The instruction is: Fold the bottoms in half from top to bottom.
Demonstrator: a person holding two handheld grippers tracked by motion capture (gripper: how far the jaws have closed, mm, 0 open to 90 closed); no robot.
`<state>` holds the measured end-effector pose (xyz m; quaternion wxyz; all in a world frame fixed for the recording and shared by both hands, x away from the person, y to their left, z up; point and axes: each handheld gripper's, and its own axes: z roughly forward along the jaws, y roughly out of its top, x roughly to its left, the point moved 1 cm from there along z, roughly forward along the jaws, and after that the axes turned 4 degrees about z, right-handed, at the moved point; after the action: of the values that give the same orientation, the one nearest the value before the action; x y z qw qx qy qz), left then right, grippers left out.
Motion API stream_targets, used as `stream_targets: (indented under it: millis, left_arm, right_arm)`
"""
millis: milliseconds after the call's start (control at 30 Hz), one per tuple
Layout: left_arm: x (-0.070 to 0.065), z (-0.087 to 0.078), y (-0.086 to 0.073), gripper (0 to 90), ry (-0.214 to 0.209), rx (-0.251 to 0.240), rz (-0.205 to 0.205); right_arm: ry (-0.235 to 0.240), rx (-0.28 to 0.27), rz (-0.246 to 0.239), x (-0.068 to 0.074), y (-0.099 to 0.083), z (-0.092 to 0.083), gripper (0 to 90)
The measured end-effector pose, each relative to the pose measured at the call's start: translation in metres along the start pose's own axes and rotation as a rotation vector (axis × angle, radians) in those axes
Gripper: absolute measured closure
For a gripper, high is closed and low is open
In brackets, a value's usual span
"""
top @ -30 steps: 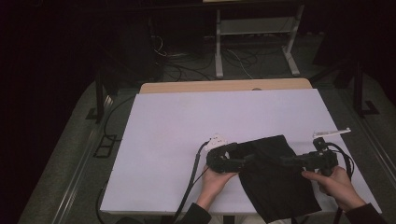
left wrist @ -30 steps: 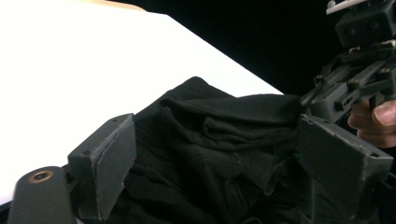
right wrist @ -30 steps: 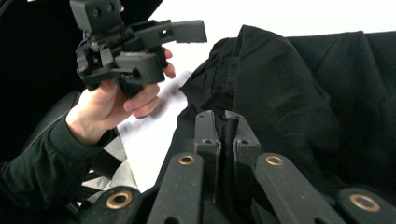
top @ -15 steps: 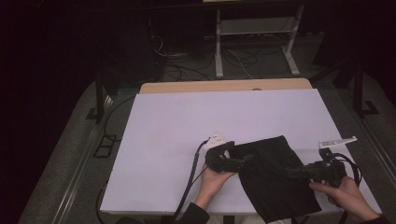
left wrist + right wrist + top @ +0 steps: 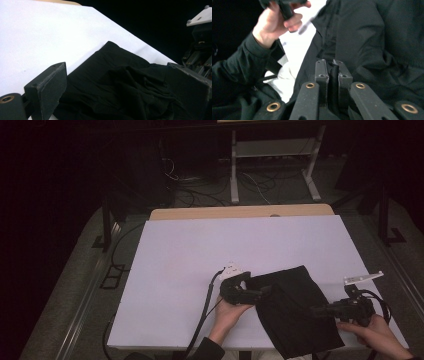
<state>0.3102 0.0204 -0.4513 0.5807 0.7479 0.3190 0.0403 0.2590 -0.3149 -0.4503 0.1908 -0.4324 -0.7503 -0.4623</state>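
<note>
Two grippers at work on one black garment (image 5: 295, 312), which lies crumpled on the near right part of the white table cover (image 5: 200, 255), its lower edge hanging over the near rim.

Right gripper (image 5: 331, 72): jaws pinched nearly together with a fold of the dark cloth clamped between the pads; seen from above, the right gripper (image 5: 320, 310) bites the garment's right edge. Likely an anchor hold, to keep that side fixed or to pull it taut.

Left gripper (image 5: 120, 82): jaws standing wide, having just been opening; the rumpled cloth lies between and below the pads (image 5: 56, 85), but neither pad presses on it. From above the left gripper (image 5: 260, 293) sits at the garment's upper left edge. Reads as a release, or a re-aim for a fresh bite.

Left hand (image 5: 279, 20) in a dark sleeve, wrapped round its handle. Black cable (image 5: 204, 312) trails off the near table edge. Bare wood strip (image 5: 240, 213) shows at the far side.
</note>
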Motion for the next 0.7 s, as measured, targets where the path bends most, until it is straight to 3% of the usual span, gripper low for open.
stream_targets:
  millis: [233,400,500,700]
  left_arm:
    - [0.000,0.001,-0.001,3.4,0.001,0.009,-0.003]
    - [0.000,0.000,0.000,3.3,-0.001,0.008,-0.002]
    - [-0.001,0.000,0.000,3.3,-0.001,0.008,0.000]
    - [-0.001,-0.002,0.001,3.3,-0.002,0.004,0.003]
  right_arm:
    - [-0.051,0.051,0.013,-0.008,-0.008,0.001,73.1]
    - [-0.032,0.045,-0.015,-0.005,-0.006,-0.003,47.0]
    - [-0.050,0.040,-0.051,0.000,0.002,-0.004,36.7]
    - [-0.088,-0.002,-0.107,0.008,0.025,-0.004,33.8]
